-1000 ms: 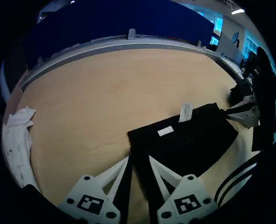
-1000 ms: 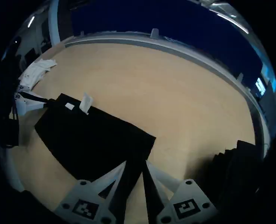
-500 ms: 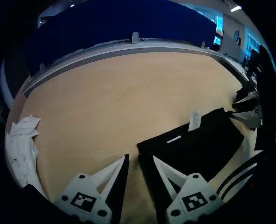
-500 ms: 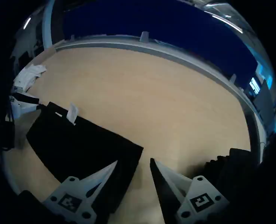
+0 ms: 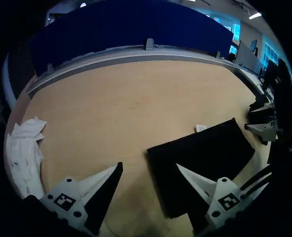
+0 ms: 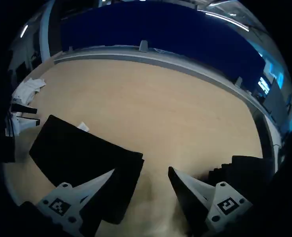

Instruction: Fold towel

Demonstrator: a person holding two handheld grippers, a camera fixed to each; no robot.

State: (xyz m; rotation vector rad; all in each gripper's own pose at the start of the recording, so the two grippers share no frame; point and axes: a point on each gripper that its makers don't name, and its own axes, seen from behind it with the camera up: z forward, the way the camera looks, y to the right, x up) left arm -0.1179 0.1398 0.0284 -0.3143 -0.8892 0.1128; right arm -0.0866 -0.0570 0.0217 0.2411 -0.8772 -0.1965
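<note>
Looks like the release step, with one fold made. Finds the black towel (image 5: 201,154) flat on the worktop (image 5: 126,102), close to its near edge, doubled into a neat rectangle with a small white tag (image 5: 201,128) peeping out at its far side. Shows the left gripper (image 5: 148,164) spread wide over the towel's near-left corner, pinching nothing. Shows the right gripper (image 6: 141,170) likewise spread wide by the opposite corner, gripping nothing. Leaves a white cloth (image 5: 23,154) heaped at the worktop's left edge and, possibly, a stack of dark folded towels (image 6: 244,173) at the right edge. Calls next for either another halving, nipping two corners along one side, or shifting the towel aside.
</note>
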